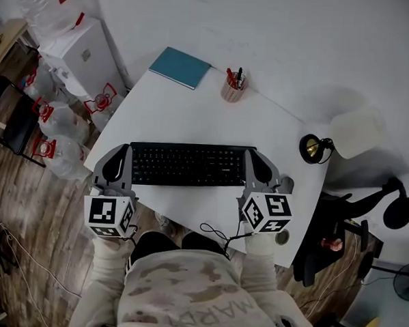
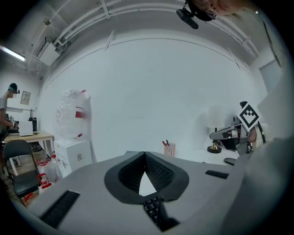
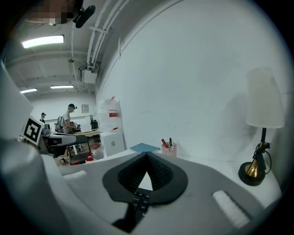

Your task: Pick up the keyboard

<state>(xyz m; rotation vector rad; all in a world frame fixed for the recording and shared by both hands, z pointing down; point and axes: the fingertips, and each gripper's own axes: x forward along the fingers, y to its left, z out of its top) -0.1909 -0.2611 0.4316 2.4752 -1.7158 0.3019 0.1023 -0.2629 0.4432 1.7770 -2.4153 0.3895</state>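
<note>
Left gripper [image 1: 125, 150] is sitting at the left end of the keyboard [image 1: 188, 165] with its jaws closed tip to tip, gripping nothing, and a few keys are showing through the slit beneath them. Right gripper [image 1: 250, 155] is sitting at the keyboard's right end, closed and empty likewise. Whether either is touching the keyboard is not showing clearly. The keyboard is lying flat near the worktop's [image 1: 193, 111] front edge, between the two grippers. A notebook [image 1: 180, 67] and pen cup [image 1: 234, 88] are standing well behind it, and a lamp [image 1: 343, 136] is standing off to the right.
</note>
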